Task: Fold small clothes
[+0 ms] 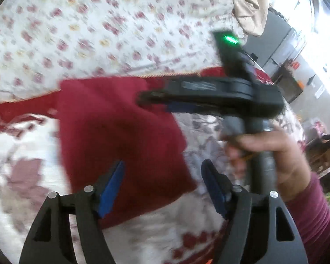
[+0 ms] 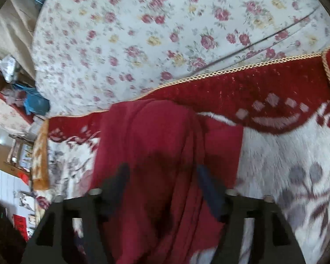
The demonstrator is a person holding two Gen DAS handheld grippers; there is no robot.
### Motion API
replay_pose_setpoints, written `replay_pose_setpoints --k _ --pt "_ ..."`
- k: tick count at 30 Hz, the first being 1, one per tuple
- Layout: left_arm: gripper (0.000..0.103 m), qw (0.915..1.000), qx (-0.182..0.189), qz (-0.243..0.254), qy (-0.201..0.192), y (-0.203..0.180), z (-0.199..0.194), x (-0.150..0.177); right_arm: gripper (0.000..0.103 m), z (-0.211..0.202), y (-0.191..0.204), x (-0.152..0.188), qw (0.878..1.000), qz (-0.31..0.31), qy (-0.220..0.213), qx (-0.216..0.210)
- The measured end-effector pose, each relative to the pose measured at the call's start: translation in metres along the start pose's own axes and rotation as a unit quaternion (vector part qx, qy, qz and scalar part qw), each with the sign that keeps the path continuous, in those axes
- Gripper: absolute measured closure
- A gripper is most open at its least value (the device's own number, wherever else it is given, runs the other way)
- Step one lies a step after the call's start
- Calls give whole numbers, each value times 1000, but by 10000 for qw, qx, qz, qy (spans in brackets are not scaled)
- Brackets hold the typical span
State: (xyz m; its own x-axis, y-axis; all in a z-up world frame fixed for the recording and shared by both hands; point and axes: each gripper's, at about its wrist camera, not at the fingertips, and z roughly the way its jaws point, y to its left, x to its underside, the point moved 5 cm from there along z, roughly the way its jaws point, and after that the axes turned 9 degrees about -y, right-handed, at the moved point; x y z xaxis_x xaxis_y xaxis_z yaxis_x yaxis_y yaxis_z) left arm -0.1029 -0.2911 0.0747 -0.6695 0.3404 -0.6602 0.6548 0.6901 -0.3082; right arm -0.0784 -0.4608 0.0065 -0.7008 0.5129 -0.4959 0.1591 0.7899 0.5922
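A dark red garment (image 1: pixel 121 132) lies folded flat on a red and white plush blanket (image 1: pixel 22 176). My left gripper (image 1: pixel 162 187) hovers over its near part, open, blue pads wide apart and not pressing the cloth. My right gripper (image 1: pixel 143 99), held by a hand (image 1: pixel 275 149) in a maroon sleeve, reaches in from the right above the garment's far edge. In the right wrist view the garment (image 2: pixel 156 143) runs in loose folds between the spread fingers of my right gripper (image 2: pixel 162 182), which is open.
The blanket (image 2: pixel 275 154) has a gold cord border and lies on a floral sheet (image 2: pixel 165 33). A beige cloth (image 1: pixel 248 0) hangs at the upper right. Furniture and clutter (image 2: pixel 22 101) stand beyond the bed's edge.
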Motion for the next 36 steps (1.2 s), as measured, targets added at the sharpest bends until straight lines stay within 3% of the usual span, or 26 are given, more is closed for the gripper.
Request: replay_pose_setpoints --k 3,6,7,8,9,12,15,18,20,22,24,27,28,29,30,33,35,36 --pt "30 9981 -587 -62 -176 38 -19 8 27 -21 16 21 9997 -122 -99 -178" --pt "30 9955 -867 -351 -141 72 -15 18 27 -15 28 40 9989 -450 -128 9" --pt "30 9944 -931 -475 -136 84 -12 24 34 -9 27 44 9983 -555 -77 152" --pt "30 9937 -958 -559 -133 89 -9 28 59 -5 24 47 9980 -577 -15 241" --pt "30 9932 -972 -628 -103 92 -4 33 72 2 20 53 9977 -571 74 353" --pt "30 9934 -933 -669 60 93 18 44 79 -7 26 55 9934 -971 -104 603" --pt "27 9937 -922 -611 173 94 32 55 79 -10 20 62 9903 -1091 -69 855" --pt "25 9931 -1001 -599 154 94 37 54 73 -17 16 54 9961 -733 -131 470" --pt "25 9934 -1024 -517 99 92 33 51 51 -25 9 34 9982 -220 -501 242" --pt "25 9934 -1061 -432 80 89 32 50 44 -22 1 17 9967 30 -702 408" --pt "25 9934 -1060 -434 84 89 32 50 45 -6 -7 0 9952 147 -737 632" --pt "23 9934 -1041 -463 88 89 33 51 47 22 -10 -11 9966 224 -556 573" --pt "23 9934 -1040 -474 83 90 34 50 56 33 -7 -13 9971 115 -469 585" --pt "22 9934 -1039 -488 78 91 35 50 76 39 -5 -13 9967 -59 -419 696" --pt "22 9934 -1036 -494 76 91 35 50 84 40 -1 -13 9933 -422 -427 986" --pt "21 9936 -1005 -498 92 90 36 49 91 31 4 -19 9851 -1028 -506 1284" --pt "19 9938 -995 -479 85 89 37 48 98 29 -6 -22 9740 -1283 -598 1769" --pt "19 9939 -999 -467 90 88 39 48 101 33 -19 -23 9648 -1313 -535 2216"
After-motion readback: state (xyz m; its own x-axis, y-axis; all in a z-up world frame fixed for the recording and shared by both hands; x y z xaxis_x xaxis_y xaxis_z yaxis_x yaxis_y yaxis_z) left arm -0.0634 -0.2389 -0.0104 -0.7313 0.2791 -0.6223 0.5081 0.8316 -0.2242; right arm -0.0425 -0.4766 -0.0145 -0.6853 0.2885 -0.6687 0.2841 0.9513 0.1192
